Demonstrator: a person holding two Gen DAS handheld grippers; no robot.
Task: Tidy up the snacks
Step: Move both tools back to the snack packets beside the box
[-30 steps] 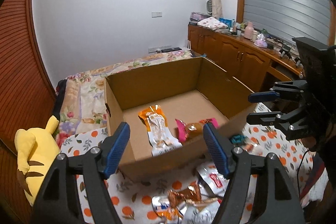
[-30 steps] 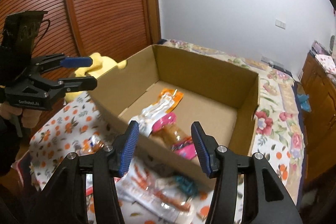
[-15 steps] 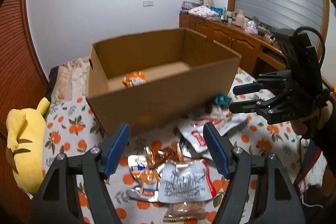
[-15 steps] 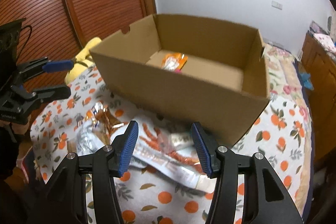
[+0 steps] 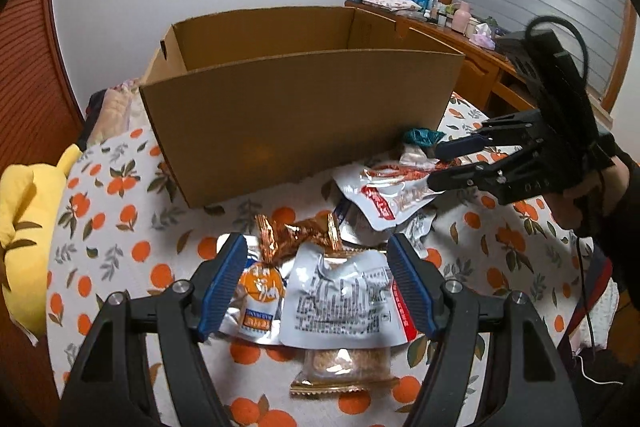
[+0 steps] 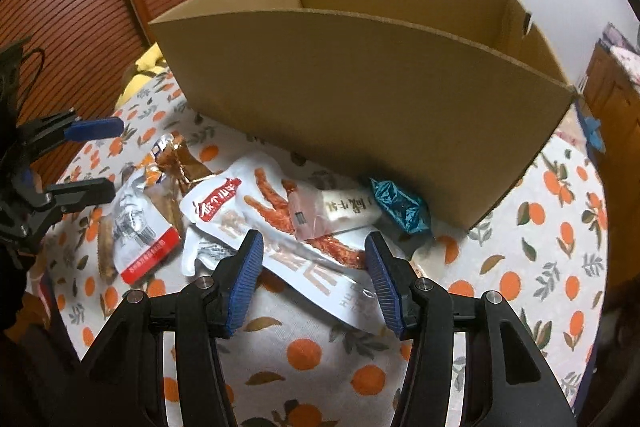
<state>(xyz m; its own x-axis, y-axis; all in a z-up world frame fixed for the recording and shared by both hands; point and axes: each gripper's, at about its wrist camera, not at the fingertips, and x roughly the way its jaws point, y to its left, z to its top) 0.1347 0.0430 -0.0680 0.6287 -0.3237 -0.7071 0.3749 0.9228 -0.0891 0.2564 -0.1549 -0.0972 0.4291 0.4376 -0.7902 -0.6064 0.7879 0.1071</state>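
Both grippers have dropped from above the box to the pile in front of it, so the box floor is now hidden behind its near wall. Left wrist view: the left gripper (image 5: 316, 281) hangs with fingers spread and nothing pinched, straddling a white pouch (image 5: 340, 303) that overlaps an orange packet (image 5: 260, 291) and a clear biscuit pack (image 5: 346, 367); the box (image 5: 300, 123) stands just beyond. Right wrist view: the right gripper (image 6: 314, 279) is likewise spread and empty over a long white pouch (image 6: 280, 231), with a pale bar (image 6: 340, 211) and a teal wrapper (image 6: 400, 207) lying near the box wall. To pick cleanly, each gripper should probably settle on one top packet (not two overlapping ones), close on an edge, then lift clear of the wall.
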